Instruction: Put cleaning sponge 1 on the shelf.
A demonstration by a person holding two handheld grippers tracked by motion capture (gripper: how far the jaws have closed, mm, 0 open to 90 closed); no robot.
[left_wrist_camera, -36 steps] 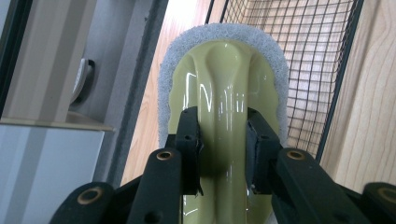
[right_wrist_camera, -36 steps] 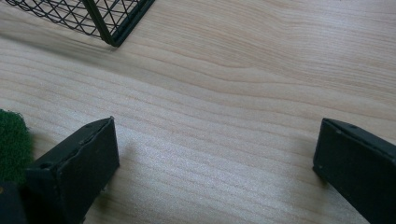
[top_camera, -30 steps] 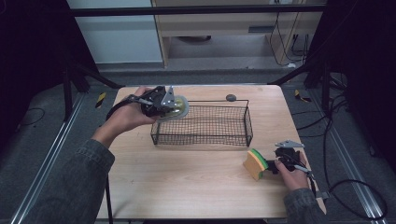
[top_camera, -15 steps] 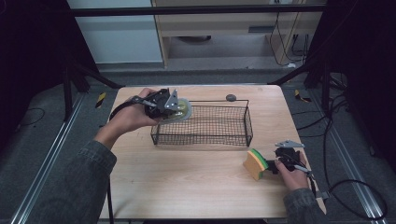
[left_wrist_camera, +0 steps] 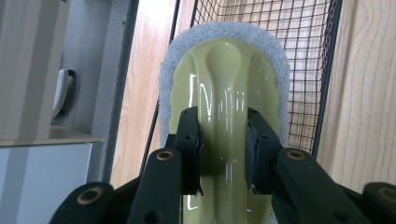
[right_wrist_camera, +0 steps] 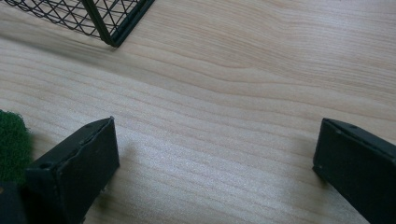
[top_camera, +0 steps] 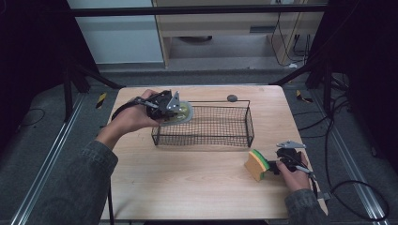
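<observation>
Wooden table [top_camera: 197,187], dark room around it. Your left gripper [left_wrist_camera: 223,140] clamped on glossy yellow-green handle of scrub pad [left_wrist_camera: 224,84], white fuzzy rim, held over left end of black wire basket [top_camera: 206,126]. Your right gripper [right_wrist_camera: 215,158] low over bare wood, jaws wide apart, holding nothing. Yellow-green sponge [top_camera: 257,164] just beside it on table, touching or not unclear. Small dark object [top_camera: 232,98] behind basket.

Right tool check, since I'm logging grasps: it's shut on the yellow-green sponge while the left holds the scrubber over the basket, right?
Not quite. The right tool is open, jaws wide apart on bare table in the right gripper view; the sponge sits beside it. The left tool does hold the scrubber over the basket.
</observation>
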